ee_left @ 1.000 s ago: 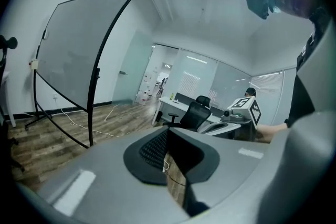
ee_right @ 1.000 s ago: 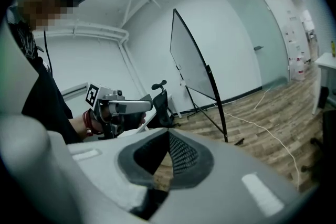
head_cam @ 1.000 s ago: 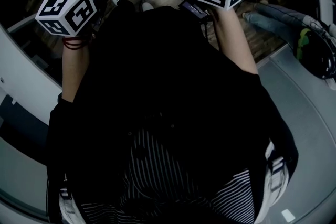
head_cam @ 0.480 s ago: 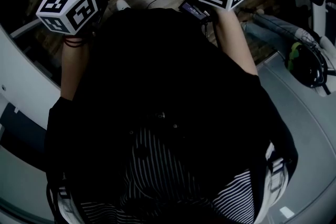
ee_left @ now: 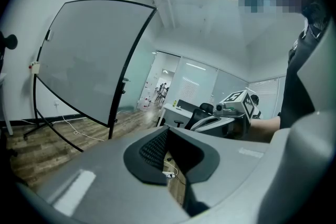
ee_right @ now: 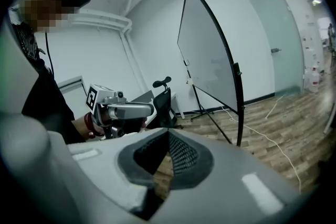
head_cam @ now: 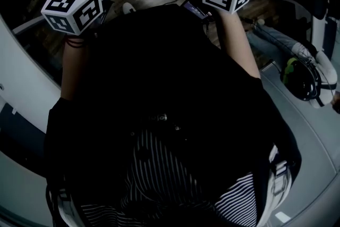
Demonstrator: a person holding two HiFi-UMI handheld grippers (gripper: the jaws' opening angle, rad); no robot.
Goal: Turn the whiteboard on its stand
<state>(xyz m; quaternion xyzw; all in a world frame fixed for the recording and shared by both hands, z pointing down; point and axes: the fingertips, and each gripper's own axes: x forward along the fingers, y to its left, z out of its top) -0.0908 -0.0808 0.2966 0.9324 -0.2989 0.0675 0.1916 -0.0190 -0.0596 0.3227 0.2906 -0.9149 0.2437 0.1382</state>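
Left gripper (ee_left: 168, 132): jaws pressed together, nothing between them.
Right gripper (ee_right: 168, 134): same here, closed tight and empty.
Whiteboard (ee_left: 84, 60): well ahead of both grippers, off to the left of the left gripper's line and a little right of the right one's. No contact.
Handling: looks like a big, stiff, fairly light panel on a spindly stand (ee_right: 239, 110). I'd expect it to swing easily and wobble. The glossy face looks slippery.
Where to take hold: the black rim (ee_left: 135, 60) at the near edge, pinched, not the face.
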